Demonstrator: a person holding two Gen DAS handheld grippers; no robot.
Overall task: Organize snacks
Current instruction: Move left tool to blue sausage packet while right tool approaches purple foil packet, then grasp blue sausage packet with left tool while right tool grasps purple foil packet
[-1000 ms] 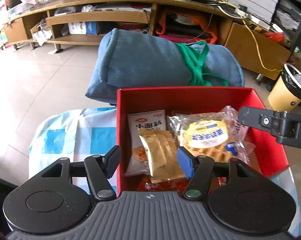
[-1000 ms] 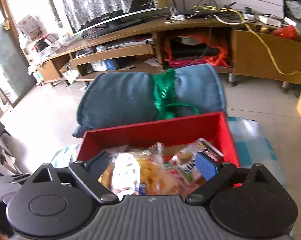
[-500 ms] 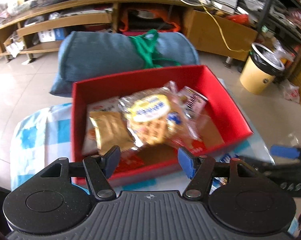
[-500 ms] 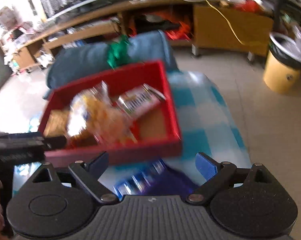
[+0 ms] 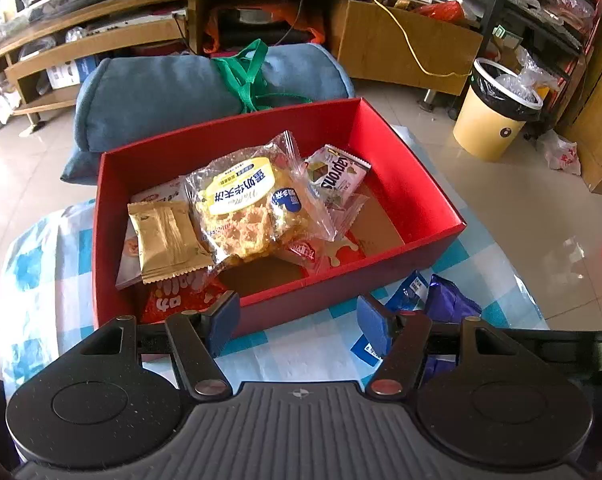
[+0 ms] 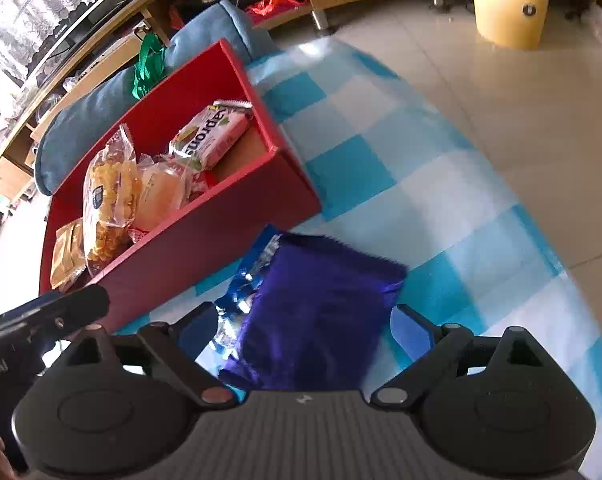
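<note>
Right tongs [image 6: 303, 330] dropped from red box [image 5: 413, 184] to straddle shiny purple packet [image 6: 321, 304], apart, left tongs [image 5: 297, 318] empty, apart

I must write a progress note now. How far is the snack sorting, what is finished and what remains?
Done: several packets, among them a clear waffle bag and a gold foil sachet, lie inside the red cardboard box. In hand: nothing; the right gripper stands open around a purple foil packet on the checked cloth, not pressing it. Left: that packet and the blue one beside it.
</note>
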